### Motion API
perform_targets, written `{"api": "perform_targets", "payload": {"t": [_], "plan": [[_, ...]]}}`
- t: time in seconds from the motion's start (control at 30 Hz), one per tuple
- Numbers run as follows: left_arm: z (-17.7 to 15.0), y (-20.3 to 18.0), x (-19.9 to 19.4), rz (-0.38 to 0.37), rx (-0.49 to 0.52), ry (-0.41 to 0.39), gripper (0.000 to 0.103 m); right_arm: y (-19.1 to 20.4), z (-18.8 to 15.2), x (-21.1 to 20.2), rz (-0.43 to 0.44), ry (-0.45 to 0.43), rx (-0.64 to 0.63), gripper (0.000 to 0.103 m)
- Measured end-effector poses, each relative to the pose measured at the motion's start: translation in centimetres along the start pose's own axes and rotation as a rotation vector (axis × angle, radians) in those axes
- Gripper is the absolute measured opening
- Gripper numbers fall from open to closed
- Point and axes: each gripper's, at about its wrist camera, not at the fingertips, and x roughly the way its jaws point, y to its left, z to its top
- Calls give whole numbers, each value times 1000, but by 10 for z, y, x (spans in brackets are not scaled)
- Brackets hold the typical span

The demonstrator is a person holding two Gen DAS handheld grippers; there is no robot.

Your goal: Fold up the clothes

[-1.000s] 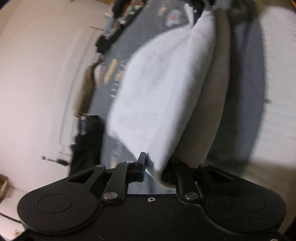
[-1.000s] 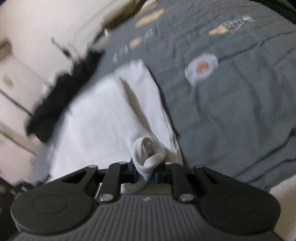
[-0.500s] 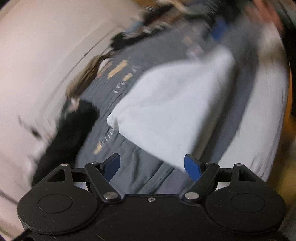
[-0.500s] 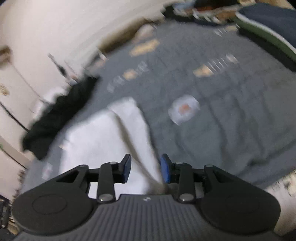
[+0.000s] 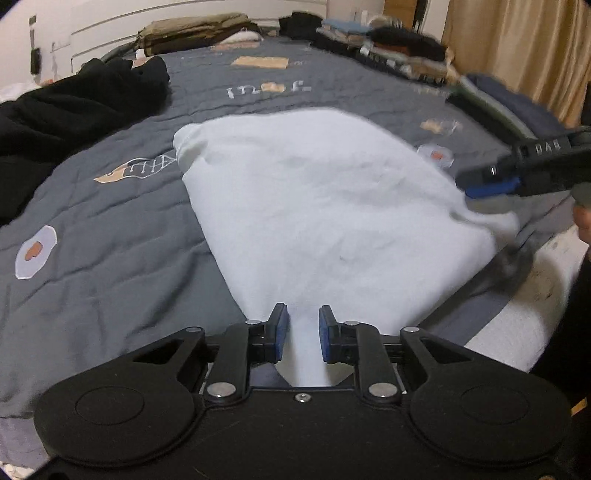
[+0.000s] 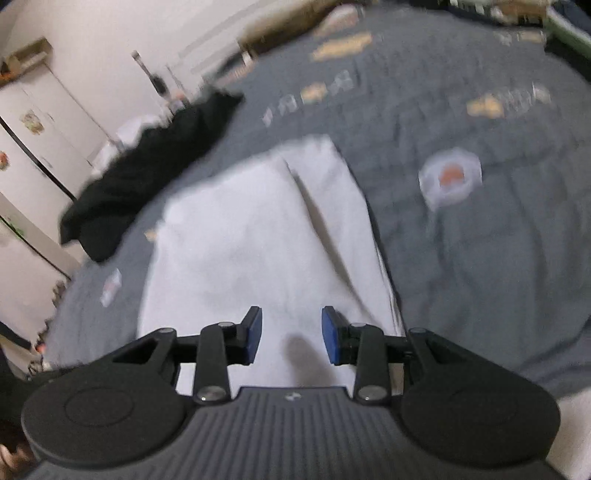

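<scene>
A white garment (image 5: 325,206) lies folded flat on the grey quilt (image 5: 110,251), near the bed's front edge. My left gripper (image 5: 302,332) is open over the garment's near corner, blue pads apart with cloth showing between them but not clamped. The right gripper (image 6: 291,334) is open above the same white garment (image 6: 258,240), with nothing held. From the left wrist view the right gripper (image 5: 491,184) reaches in from the right, over the garment's right edge.
A black garment (image 5: 74,107) is heaped at the quilt's left side. Folded clothes (image 5: 388,44) are stacked along the far right edge, and a brown pile (image 5: 195,31) sits at the headboard. A curtain (image 5: 517,48) hangs at right. A white cupboard (image 6: 33,140) stands left of the bed.
Both grippers let go of the white garment, which dropped flat onto the quilt. The left jaws opened wide, then narrowed over its near corner; the right jaws opened wider.
</scene>
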Motion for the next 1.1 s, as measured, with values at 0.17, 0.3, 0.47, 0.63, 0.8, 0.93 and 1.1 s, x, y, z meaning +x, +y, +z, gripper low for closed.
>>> {"api": "perform_targets", "payload": {"t": [0.17, 0.3, 0.47, 0.63, 0.8, 0.93, 1.1], "plan": [[23, 19, -11, -60, -124, -94, 40, 3, 51, 27, 17, -9, -74, 48], [51, 19, -2, -93, -167, -147, 50, 7, 94, 59, 17, 10, -159, 51], [75, 27, 23, -145, -228, -193, 55, 11, 112, 101, 63, 92, -216, 51], [80, 39, 46, -154, -263, -190, 56, 4, 112, 120, 74, 112, -236, 51], [87, 51, 55, -145, -341, -211, 56, -8, 106, 133, 100, 141, -163, 52], [90, 53, 56, -142, -362, -221, 56, -7, 102, 139, 91, 124, -140, 52], [90, 54, 56, -137, -373, -227, 56, -14, 102, 138, 114, 107, -91, 48]]}}
